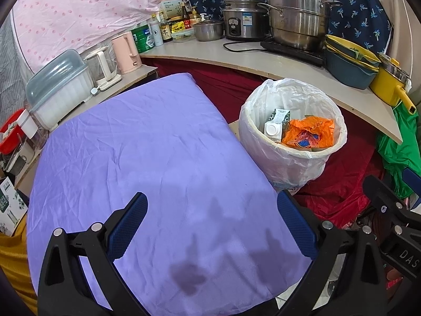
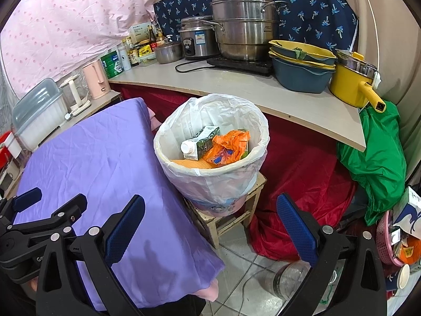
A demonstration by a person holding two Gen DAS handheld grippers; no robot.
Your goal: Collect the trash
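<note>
While both claws hang spread | left gripper [image 1: 211, 226] over purple table [image 1: 147, 158] | right gripper [image 2: 210, 229] near bin [image 2: 210, 142] holding carton [image 2: 200, 143], orange bag [image 2: 227, 148]

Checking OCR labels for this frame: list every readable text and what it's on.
"DAS": on the black body of the right claw, cut off by the frame edge.
"Ge": on the black body of the left claw, rest hidden.
"ASD": stamped on the steel steamer pot.
Too small or blurred to read: carton in the trash bin, orange bag, sauce bottles, green tin, rice cooker sticker.
</note>
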